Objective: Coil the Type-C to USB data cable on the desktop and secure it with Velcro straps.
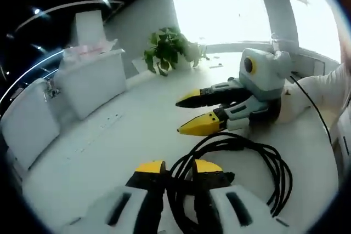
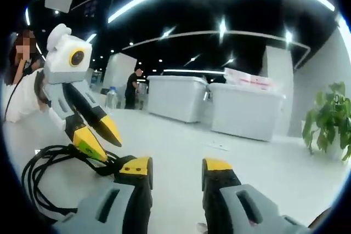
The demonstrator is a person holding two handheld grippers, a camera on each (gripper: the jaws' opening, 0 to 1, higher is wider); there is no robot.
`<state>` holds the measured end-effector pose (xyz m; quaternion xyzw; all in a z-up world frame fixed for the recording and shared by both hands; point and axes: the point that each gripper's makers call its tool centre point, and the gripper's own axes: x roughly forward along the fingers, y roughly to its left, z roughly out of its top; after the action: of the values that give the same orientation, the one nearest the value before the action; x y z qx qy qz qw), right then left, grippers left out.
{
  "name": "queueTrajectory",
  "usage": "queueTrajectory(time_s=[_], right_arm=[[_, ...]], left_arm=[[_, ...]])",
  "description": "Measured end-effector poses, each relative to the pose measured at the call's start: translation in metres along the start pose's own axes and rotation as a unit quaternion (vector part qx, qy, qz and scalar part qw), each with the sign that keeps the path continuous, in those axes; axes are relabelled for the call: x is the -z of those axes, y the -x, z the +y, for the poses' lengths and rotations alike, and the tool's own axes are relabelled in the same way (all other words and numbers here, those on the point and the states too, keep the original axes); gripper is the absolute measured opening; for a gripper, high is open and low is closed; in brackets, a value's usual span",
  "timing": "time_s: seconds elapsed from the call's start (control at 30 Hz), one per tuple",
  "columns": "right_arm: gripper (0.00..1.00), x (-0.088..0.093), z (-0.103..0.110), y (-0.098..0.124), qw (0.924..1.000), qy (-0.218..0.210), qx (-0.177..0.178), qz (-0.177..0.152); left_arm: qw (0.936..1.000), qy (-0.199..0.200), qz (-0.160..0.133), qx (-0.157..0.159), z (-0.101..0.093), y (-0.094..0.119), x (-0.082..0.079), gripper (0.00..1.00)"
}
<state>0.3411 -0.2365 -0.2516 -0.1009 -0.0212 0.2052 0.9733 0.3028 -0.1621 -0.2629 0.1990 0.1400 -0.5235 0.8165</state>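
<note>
In the left gripper view, left gripper (image 1: pixel 179 169) low at the bottom, yellow-tipped jaws close together and pinching the black cable (image 1: pixel 236 163) between them. Cable lying in several loops on the white desk (image 1: pixel 109 141), coil spreading to the right of the jaws, no strap visible on it. Beyond the coil, right gripper (image 1: pixel 184 114) entering from the right, jaws spread apart, nothing between them, tips above the desk and just beside the far edge of the loops; touching or not, cannot tell. Behind it, a white sleeve (image 1: pixel 323 91). Further back, a green plant (image 1: pixel 167 50) near a bright window and white cabinets (image 1: pixel 90 83) at the left. In the right gripper view, right gripper (image 2: pixel 176 167) at the bottom with jaws wide open, only bare desk (image 2: pixel 175 135) between them. Left gripper (image 2: pixel 97 138) coming in from the left, pointing down, yellow tips pressed on the cable (image 2: pixel 49 173) where the loops gather. Added by this view: a dark ceiling with light strips, white counters (image 2: pixel 214 102), the plant (image 2: pixel 329 116) at the right edge, and a person (image 2: pixel 132 87) in black standing far behind.
</note>
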Motion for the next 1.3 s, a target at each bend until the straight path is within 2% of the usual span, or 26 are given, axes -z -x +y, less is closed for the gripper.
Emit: queueTrajectory(time_s=[0.07, 0.13, 0.2, 0.23, 0.27, 0.33, 0.37, 0.47, 0.6, 0.67, 0.73, 0.93, 1.17, 1.23, 1.3], right_arm=[[0.35, -0.001, 0.000, 0.000, 1.0000, -0.005, -0.001, -0.002], [0.35, -0.010, 0.003, 0.001, 0.9992, -0.030, -0.009, -0.025], [0.35, -0.018, 0.005, 0.004, 0.9978, -0.047, -0.015, -0.043], [0.35, -0.021, 0.006, 0.006, 0.9973, -0.052, -0.018, -0.049], [0.35, -0.023, 0.009, 0.007, 0.9968, -0.057, -0.024, -0.051], [0.35, -0.021, 0.018, 0.006, 0.9967, -0.059, -0.036, -0.043], [0.34, -0.016, 0.024, 0.005, 0.9972, -0.050, -0.047, -0.030], [0.24, -0.007, 0.048, 0.005, 0.9951, -0.032, -0.094, -0.001], [0.14, 0.011, 0.060, 0.004, 0.9928, 0.002, -0.110, 0.047], [0.11, 0.010, 0.061, 0.003, 0.9927, -0.002, -0.113, 0.042], [0.10, 0.014, 0.061, 0.002, 0.9922, -0.011, -0.111, 0.055], [0.10, 0.020, 0.061, 0.004, 0.9894, -0.041, -0.115, 0.078], [0.10, 0.019, 0.063, 0.006, 0.9887, -0.045, -0.120, 0.078], [0.10, 0.013, 0.065, 0.009, 0.9889, -0.044, -0.128, 0.062], [0.10, -0.002, 0.070, 0.013, 0.9877, -0.039, -0.150, 0.020]], left_arm=[[0.9999, 0.009, -0.010, -0.005, 0.007, 0.003, -0.002, 0.19], [0.9974, 0.056, -0.043, -0.016, 0.021, 0.007, -0.009, 0.16], [0.9882, 0.131, -0.077, -0.019, 0.030, 0.007, -0.013, 0.16], [0.9837, 0.158, -0.084, -0.014, 0.032, 0.006, -0.012, 0.15], [0.9828, 0.165, -0.083, -0.009, 0.031, 0.004, -0.011, 0.14], [0.9860, 0.153, -0.067, -0.013, 0.031, -0.002, -0.002, 0.11], [0.9897, 0.134, -0.048, -0.019, 0.030, -0.005, 0.005, 0.09], [0.9949, 0.097, -0.017, -0.021, 0.023, -0.010, 0.019, 0.08], [0.9968, 0.075, -0.019, -0.019, 0.018, -0.007, 0.019, 0.04], [0.9970, 0.073, -0.017, -0.016, 0.017, -0.006, 0.021, 0.04], [0.9973, 0.071, -0.013, -0.015, 0.015, -0.007, 0.027, 0.04], [0.9955, 0.090, -0.024, -0.012, 0.013, -0.008, 0.030, 0.04], [0.9925, 0.113, -0.048, -0.004, 0.012, -0.008, 0.032, 0.04], [0.9908, 0.123, -0.056, 0.004, 0.011, -0.008, 0.032, 0.04], [0.9887, 0.137, -0.060, 0.009, 0.012, -0.009, 0.032, 0.04]])
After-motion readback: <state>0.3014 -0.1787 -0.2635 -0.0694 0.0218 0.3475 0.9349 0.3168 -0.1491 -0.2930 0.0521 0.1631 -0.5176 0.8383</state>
